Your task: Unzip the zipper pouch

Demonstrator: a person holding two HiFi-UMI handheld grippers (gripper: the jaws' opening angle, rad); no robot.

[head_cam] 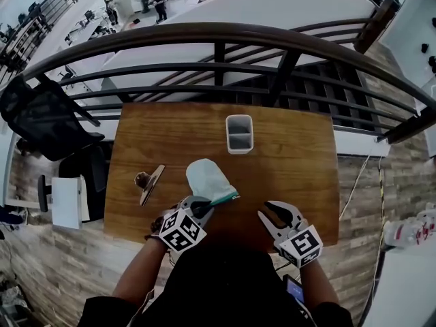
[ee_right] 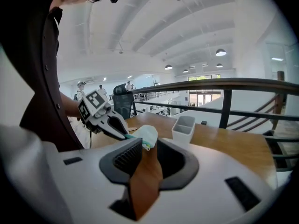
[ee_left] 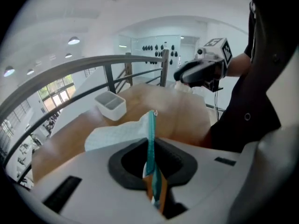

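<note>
A pale mint zipper pouch (head_cam: 206, 176) with a teal zipper strip (head_cam: 225, 197) hangs just above the wooden table (head_cam: 300, 155), near its front edge. My left gripper (head_cam: 204, 207) is shut on the pouch's near end. In the left gripper view the teal strip (ee_left: 151, 139) stands on edge, pinched between the jaws, with the pouch body (ee_left: 117, 134) beyond. My right gripper (head_cam: 273, 214) is a short way to the pouch's right, open and holding nothing. The right gripper view shows the pouch (ee_right: 147, 133) and its small zipper pull (ee_right: 146, 147) just ahead of the open jaws.
A white two-compartment tray (head_cam: 239, 133) stands at the table's far middle. A brown clip-like object (head_cam: 150, 182) lies at the left of the table. A dark curved railing (head_cam: 218, 33) runs behind the table, and a black chair (head_cam: 41, 114) is off to the left.
</note>
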